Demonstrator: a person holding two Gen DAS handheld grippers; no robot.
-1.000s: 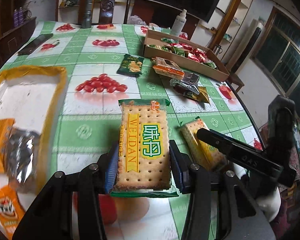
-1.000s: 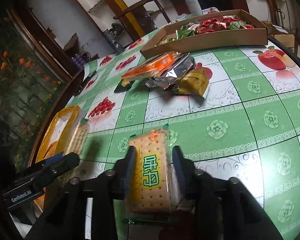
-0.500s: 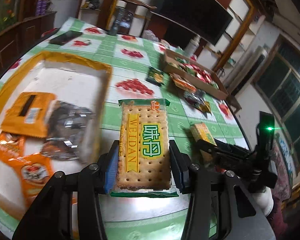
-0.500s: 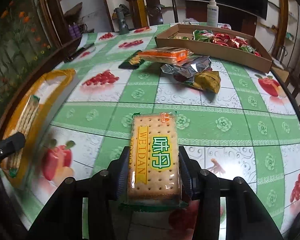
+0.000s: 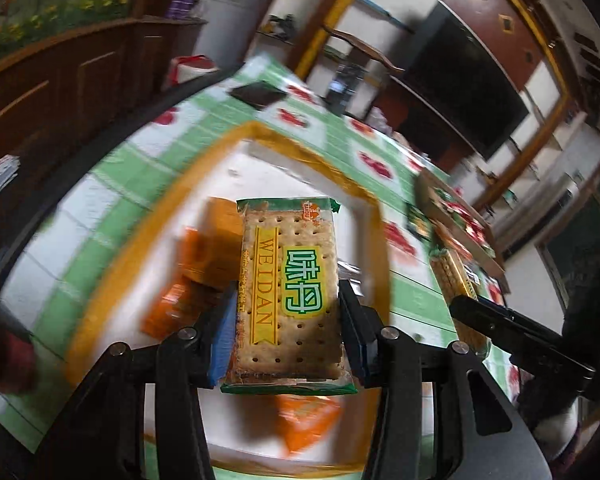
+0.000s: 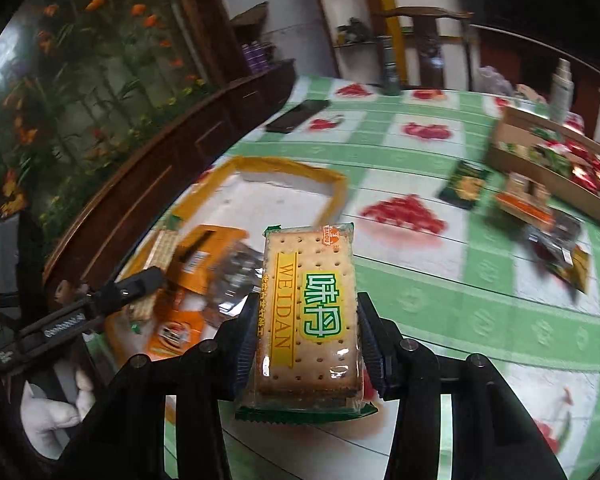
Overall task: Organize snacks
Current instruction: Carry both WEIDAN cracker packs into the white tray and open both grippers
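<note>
My left gripper [image 5: 286, 312] is shut on a WEIDAN cracker pack [image 5: 290, 288] and holds it above the yellow-rimmed white tray [image 5: 300, 152], over orange snack packs [image 5: 204, 264]. My right gripper [image 6: 306, 340] is shut on a second WEIDAN cracker pack [image 6: 310, 308], held above the table to the right of the tray [image 6: 284, 168]. The left gripper with its pack shows in the right wrist view [image 6: 140, 284], over the tray's near end. The right gripper shows in the left wrist view [image 5: 460, 304].
A cardboard box of red and green snacks [image 6: 560, 160] stands at the far right. Loose packs [image 6: 540, 216] and a dark green pack [image 6: 466, 184] lie near it. A black phone [image 6: 298, 116], a spray bottle [image 6: 562, 88] and a chair [image 6: 424, 40] are at the back.
Both grippers have swung left with their cracker packs. The left one now hangs over the tray; the right one has come closer to the tray.
</note>
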